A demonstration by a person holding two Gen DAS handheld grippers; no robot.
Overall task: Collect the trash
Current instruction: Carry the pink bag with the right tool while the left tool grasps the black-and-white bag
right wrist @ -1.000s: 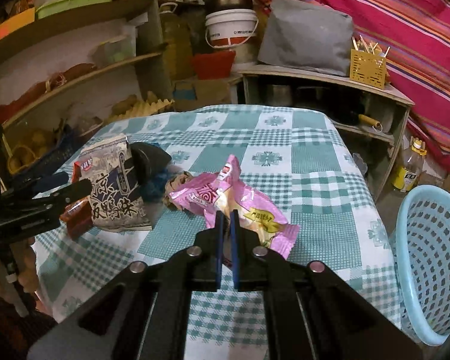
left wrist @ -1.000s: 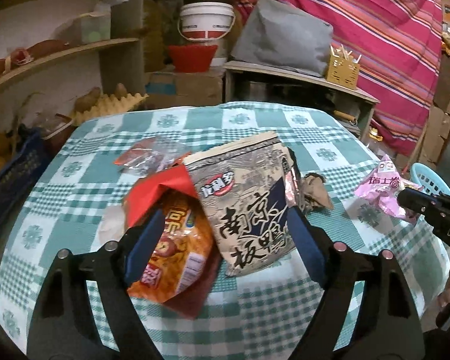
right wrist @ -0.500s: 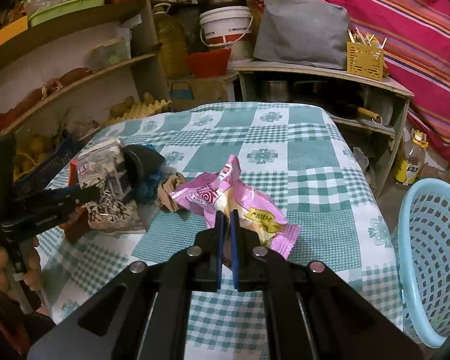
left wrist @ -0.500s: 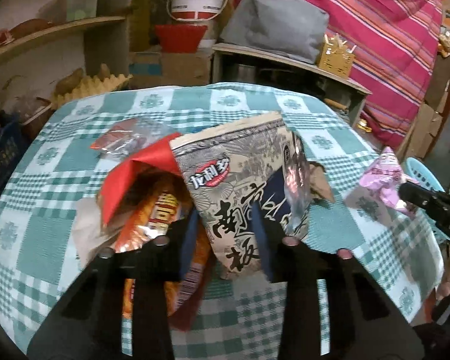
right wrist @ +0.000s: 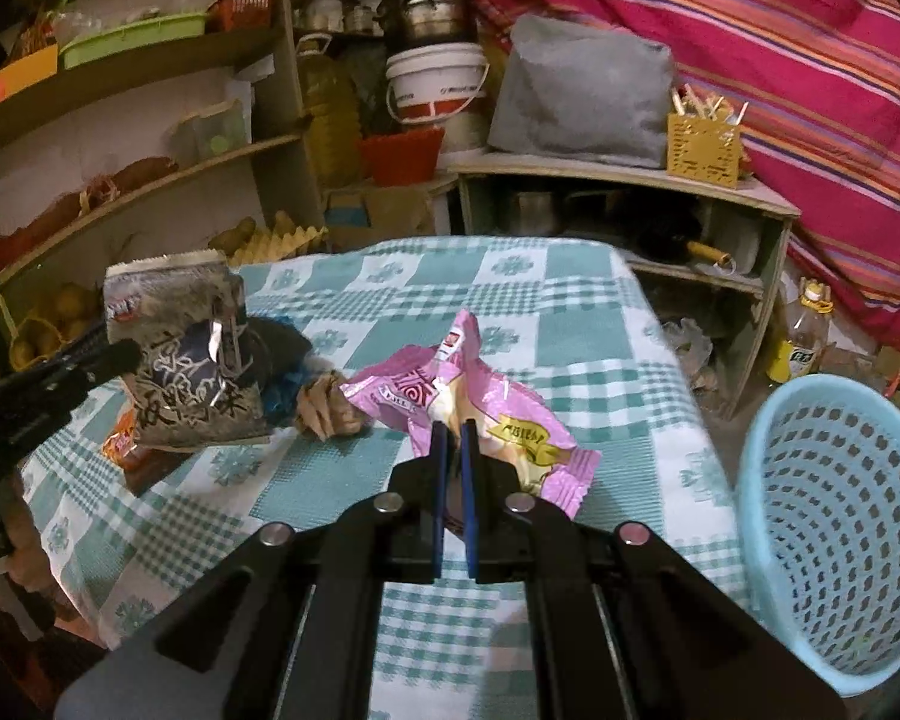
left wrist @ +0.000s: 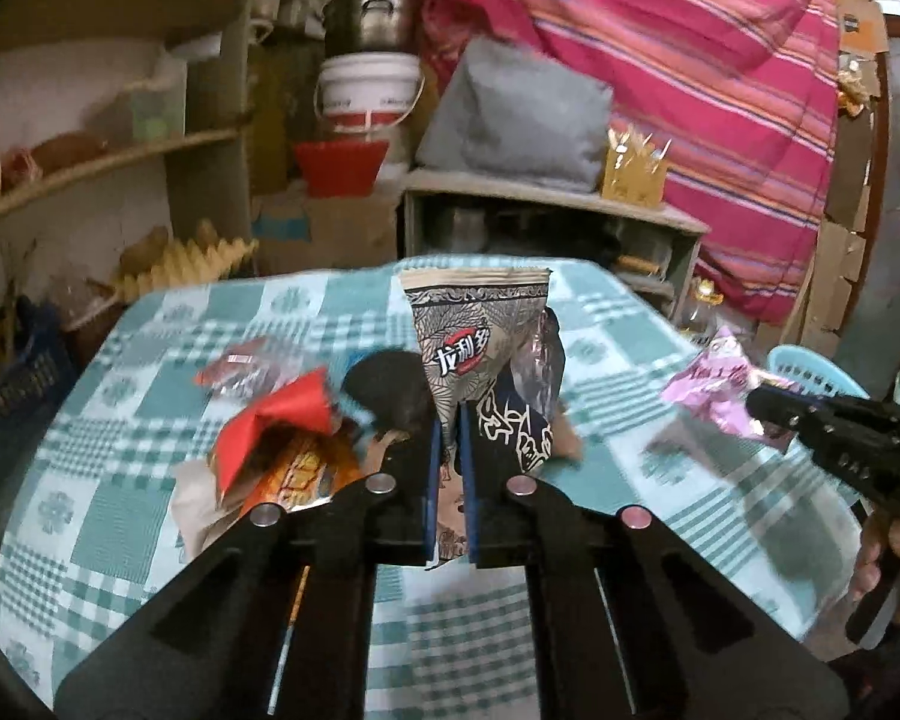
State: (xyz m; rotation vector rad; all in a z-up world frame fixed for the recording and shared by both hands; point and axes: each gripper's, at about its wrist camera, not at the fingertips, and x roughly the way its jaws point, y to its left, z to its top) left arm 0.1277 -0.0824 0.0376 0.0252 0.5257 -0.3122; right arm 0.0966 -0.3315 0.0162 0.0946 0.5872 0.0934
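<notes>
Both grippers were seen clamped on trash. The left gripper (left wrist: 450, 420) was closed tight on the lower part of a grey bag (left wrist: 480, 336), which was held upright, lifted off the tabletop (left wrist: 120, 516). The right gripper (right wrist: 453, 432) was likewise pinched shut on a pink wrapper (right wrist: 450, 396), raised above the checked cloth.

Nothing could be made out inside the blue basket (right wrist: 840, 540), which stood off the right edge of the tabletop, near the right gripper — so the task was judged to be at an early stage, with two pieces picked up and neither yet dropped.

More trash was left on the tabletop: an orange bag (left wrist: 294, 468) with a red flap, a small clear-and-red wrapper (left wrist: 240, 369) behind it, a dark lump (left wrist: 384, 396) and a brown crumpled scrap (right wrist: 330, 408). For the pink wrapper the way to the basket was judged short and open; the grey bag would have to be carried across the tabletop, past the right gripper — the one thing likely to be in the way
</notes>
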